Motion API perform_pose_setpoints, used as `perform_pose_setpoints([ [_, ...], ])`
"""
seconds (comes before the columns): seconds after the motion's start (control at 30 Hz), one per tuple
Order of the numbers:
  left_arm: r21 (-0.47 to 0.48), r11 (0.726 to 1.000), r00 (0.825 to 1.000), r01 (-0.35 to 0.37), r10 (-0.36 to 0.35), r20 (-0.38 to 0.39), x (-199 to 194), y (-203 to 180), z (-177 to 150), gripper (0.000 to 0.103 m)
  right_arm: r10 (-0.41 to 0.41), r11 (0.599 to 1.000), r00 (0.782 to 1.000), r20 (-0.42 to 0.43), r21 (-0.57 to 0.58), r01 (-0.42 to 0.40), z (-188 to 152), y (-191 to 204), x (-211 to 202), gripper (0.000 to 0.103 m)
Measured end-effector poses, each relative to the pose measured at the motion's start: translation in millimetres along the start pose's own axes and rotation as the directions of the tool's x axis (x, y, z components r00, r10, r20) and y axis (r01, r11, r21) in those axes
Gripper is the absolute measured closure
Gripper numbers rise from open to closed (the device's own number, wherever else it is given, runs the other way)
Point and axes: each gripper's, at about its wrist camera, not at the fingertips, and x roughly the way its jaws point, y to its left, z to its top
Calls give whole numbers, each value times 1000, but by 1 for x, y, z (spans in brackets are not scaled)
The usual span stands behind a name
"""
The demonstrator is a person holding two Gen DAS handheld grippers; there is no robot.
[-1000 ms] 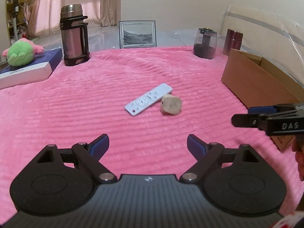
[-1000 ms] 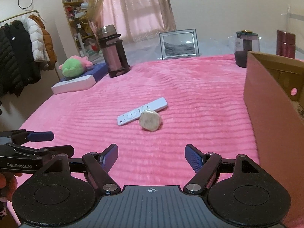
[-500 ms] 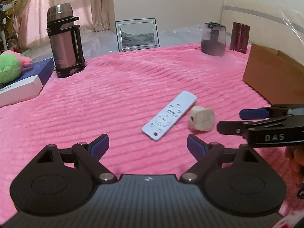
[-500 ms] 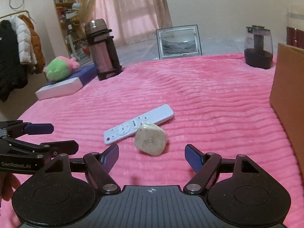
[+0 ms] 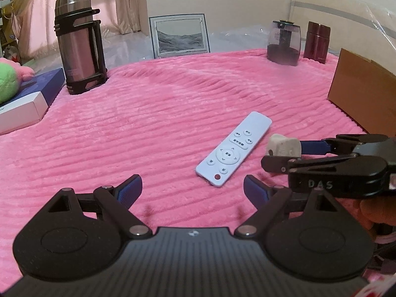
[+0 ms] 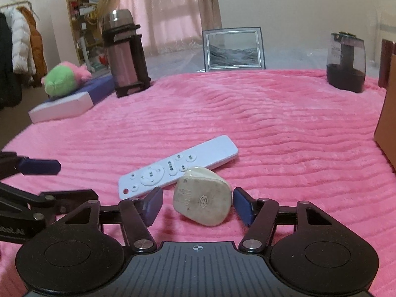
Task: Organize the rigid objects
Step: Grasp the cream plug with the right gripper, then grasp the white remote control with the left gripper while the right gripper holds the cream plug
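Note:
A white remote (image 5: 234,151) (image 6: 178,165) lies on the pink blanket. A cream rounded block (image 6: 202,199) (image 5: 283,146) lies beside it. My right gripper (image 6: 198,204) is open with its fingers on both sides of the block, not clamped on it; it also shows in the left wrist view (image 5: 284,153). My left gripper (image 5: 193,189) is open and empty, just short of the remote's near end; it shows at the left in the right wrist view (image 6: 42,180).
A cardboard box (image 5: 363,96) stands at the right. At the back are a steel thermos (image 5: 78,42), a picture frame (image 5: 179,36), a dark jar (image 5: 283,42) and a maroon canister (image 5: 316,42). A plush toy (image 6: 65,78) lies on a flat box (image 6: 71,99) at the left.
Both grippers have moved forward. The right gripper's fingers now flank the cream block and have narrowed a little. The left gripper has come up close to the remote.

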Motion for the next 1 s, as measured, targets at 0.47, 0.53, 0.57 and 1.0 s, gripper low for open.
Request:
perform_pose_setpoints([
  [0.47,79,994,998,70,-69,-5,18,-11,13,17,-39,999,999,36,-26,40,1,-13,-16,53],
  [0.53,127,988,996,93,-92,-11,27,-16,20,17,-57,998,997,53,-27,59,3,-22,-24,53],
  [0.57,146,984,995,104,-103,-13,32,-18,24,17,-66,997,996,57,-25,68,5,-28,-28,53],
  [1.0,318,913,967,254,-230,-113,103,-48,59,37,-84,996,995,53,36,82,6,-69,-44,53],
])
